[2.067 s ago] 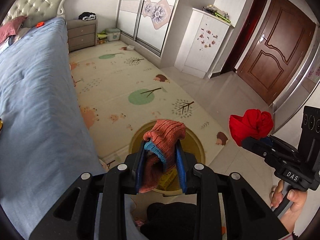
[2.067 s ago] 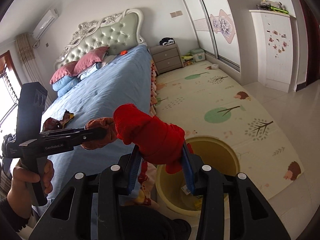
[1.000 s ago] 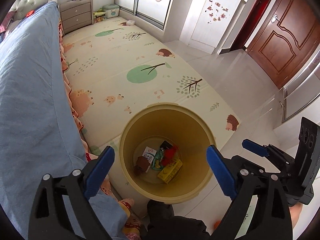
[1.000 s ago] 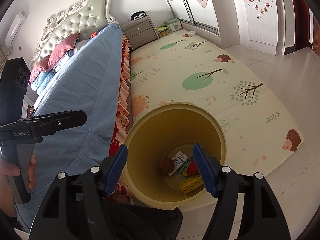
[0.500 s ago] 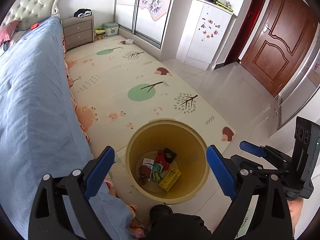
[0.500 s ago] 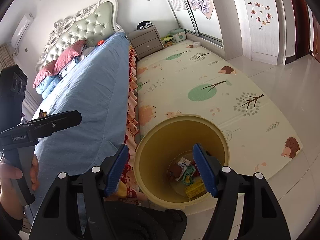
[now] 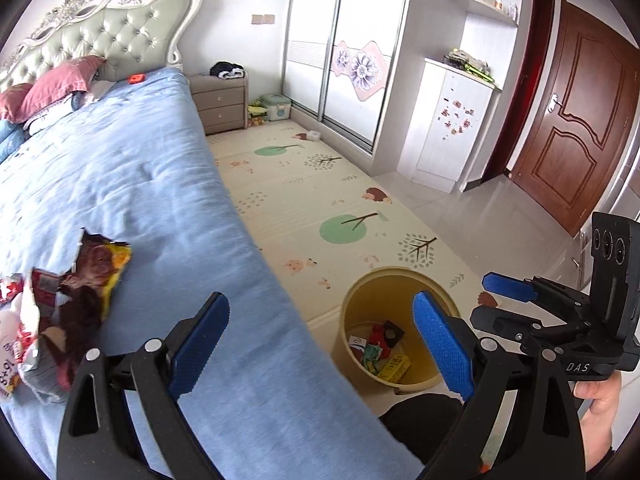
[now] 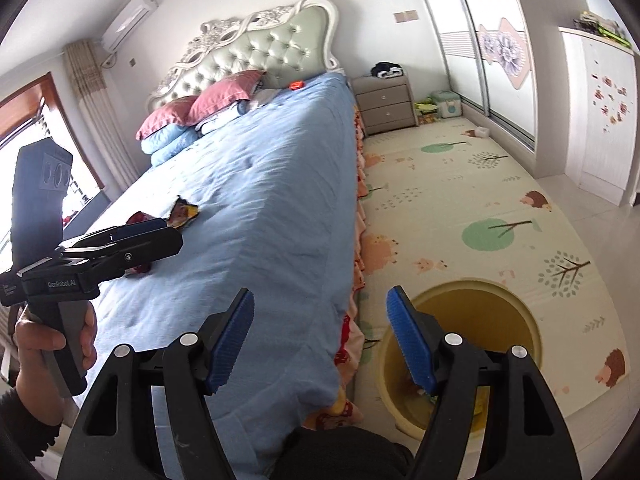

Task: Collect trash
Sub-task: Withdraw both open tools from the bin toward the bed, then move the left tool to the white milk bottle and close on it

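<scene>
A yellow trash bin (image 7: 352,320) stands on the floor mat beside the bed and holds several wrappers and a red cloth (image 7: 376,336). It also shows in the right wrist view (image 8: 516,312). Crumpled snack wrappers (image 7: 92,276) lie on the blue bedspread at the left, and show small in the right wrist view (image 8: 182,212). My left gripper (image 7: 320,340) is open and empty, over the bed edge. My right gripper (image 8: 320,336) is open and empty, above the bed corner next to the bin. Each gripper appears in the other's view: the right one (image 7: 508,288), the left one (image 8: 136,232).
The blue bed (image 7: 140,184) fills the left. A patterned floor mat (image 7: 320,200) runs alongside it. A nightstand (image 7: 218,102), wardrobe (image 7: 344,48), white cabinet (image 7: 452,128) and brown door (image 7: 580,120) stand further off.
Both grippers let go of the cloths into the bin, opened, then rose and swung left toward the bed. The wrappers on the bedspread have come into view.
</scene>
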`<state>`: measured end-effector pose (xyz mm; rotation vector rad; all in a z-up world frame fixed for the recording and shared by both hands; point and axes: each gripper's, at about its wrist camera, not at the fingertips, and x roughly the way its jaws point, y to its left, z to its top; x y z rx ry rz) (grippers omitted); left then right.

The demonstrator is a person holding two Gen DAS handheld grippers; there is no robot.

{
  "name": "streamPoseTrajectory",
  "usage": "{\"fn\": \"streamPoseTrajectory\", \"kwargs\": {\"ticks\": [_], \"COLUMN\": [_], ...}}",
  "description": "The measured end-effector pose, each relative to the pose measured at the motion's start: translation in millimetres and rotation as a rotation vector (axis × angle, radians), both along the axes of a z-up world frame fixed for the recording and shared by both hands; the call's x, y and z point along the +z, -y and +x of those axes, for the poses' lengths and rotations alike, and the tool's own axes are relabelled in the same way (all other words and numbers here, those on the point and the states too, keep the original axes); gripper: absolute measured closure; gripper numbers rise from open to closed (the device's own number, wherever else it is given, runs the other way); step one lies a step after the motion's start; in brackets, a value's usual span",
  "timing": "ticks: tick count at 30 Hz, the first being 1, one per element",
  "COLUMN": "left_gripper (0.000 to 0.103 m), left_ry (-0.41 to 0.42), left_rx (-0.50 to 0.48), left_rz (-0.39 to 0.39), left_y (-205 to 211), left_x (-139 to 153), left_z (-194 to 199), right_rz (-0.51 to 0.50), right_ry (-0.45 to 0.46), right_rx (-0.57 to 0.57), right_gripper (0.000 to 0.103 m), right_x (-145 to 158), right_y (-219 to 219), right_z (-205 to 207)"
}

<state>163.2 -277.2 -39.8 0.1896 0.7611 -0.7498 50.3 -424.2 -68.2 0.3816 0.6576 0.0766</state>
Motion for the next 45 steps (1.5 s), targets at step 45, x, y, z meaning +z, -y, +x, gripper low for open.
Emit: {"fn": "streamPoseTrajectory", "kwargs": {"ticks": [45], "left_gripper": [0.004], "left_ry": [0.087], "left_rx": [0.291], "left_rz": [0.05], "left_y": [-304], "left_x": [-27], "left_z": [111], "right_rz": [-0.047], "right_ry": [0.007], "right_rx": [0.251], "right_gripper": [0.008], "right_x": [54], "right_y": [-268], "right_z": [171]}}
